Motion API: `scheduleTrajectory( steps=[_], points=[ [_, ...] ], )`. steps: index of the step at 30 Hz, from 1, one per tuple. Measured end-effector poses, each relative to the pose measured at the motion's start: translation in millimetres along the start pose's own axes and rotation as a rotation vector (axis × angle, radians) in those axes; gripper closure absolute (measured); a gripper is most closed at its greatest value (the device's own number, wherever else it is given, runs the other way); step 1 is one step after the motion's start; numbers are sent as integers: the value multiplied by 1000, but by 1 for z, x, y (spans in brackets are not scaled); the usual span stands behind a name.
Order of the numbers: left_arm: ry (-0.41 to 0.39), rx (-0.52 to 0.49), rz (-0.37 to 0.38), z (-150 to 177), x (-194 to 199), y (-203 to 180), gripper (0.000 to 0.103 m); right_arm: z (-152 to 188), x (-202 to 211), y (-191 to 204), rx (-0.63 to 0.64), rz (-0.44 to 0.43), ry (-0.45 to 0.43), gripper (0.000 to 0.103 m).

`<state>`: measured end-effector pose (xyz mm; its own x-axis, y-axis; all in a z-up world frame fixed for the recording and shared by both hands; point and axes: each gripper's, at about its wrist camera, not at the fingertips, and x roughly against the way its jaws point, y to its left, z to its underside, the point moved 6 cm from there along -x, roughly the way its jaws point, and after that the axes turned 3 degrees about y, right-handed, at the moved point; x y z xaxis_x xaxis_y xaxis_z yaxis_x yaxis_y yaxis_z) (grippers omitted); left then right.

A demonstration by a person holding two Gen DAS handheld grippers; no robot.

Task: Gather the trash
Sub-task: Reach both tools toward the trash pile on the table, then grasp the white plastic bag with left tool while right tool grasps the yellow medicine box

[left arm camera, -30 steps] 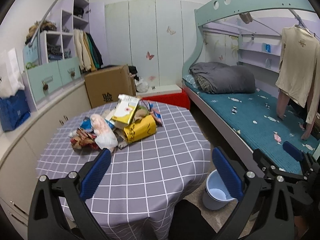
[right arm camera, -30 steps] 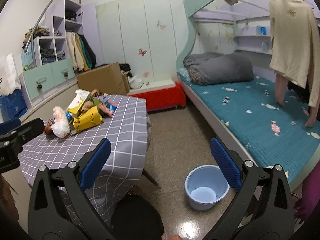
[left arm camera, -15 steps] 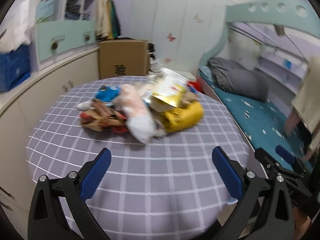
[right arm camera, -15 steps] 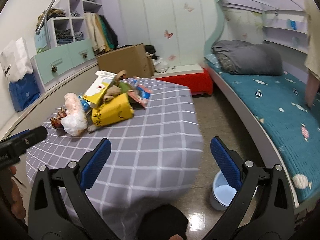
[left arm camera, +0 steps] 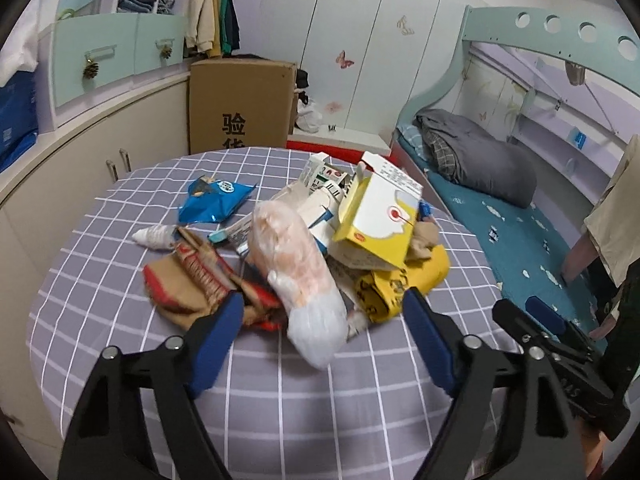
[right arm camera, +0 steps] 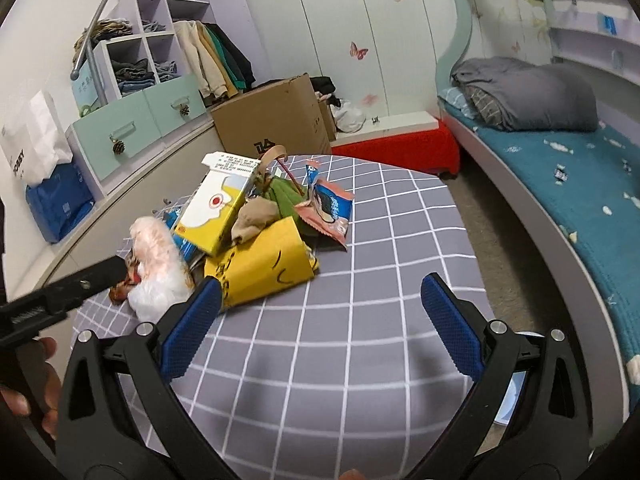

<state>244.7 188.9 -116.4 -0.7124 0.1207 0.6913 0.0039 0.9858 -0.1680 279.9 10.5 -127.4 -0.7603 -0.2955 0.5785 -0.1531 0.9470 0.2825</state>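
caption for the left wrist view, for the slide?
Open left gripper approaching a trash pile: plastic bag, yellow carton, blue wrapper, on a checked tablecloth.

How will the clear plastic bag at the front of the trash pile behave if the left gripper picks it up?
The plastic bag looks thin and crumpled, so it will probably be floppy and sag. It seems stuffed with soft, light material, likely light for its size. Its glossy film may slip between the open left gripper fingers.

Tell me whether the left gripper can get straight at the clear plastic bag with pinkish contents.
Probably yes: the left gripper is open, the clear plastic bag lies between its fingers atop the pile, nothing covering it.
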Motion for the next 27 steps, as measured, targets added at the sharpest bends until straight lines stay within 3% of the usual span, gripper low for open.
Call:
scheduleTrajectory(
  steps=[2, 11, 17, 23, 27],
  points=[
    [22, -5, -10, -6, -11, 2, 34, -5, -6, -2, -8, 1, 3, 6],
    [101, -2, -51, -21, -51, 9, 44, -26, -35, -1, -24, -18, 17, 6],
    [86, 3, -59, -19, -54, 20, 57, -31, -44, 11, -3, -41, 12, 6],
    [-36, 32, -61, -32, -21, 28, 59, -48, -52, 37, 25, -84, 7, 6],
    [-135, 36, -112, -47, 8, 36, 59, -61, -59, 60, 20, -92, 0, 6]
  ],
)
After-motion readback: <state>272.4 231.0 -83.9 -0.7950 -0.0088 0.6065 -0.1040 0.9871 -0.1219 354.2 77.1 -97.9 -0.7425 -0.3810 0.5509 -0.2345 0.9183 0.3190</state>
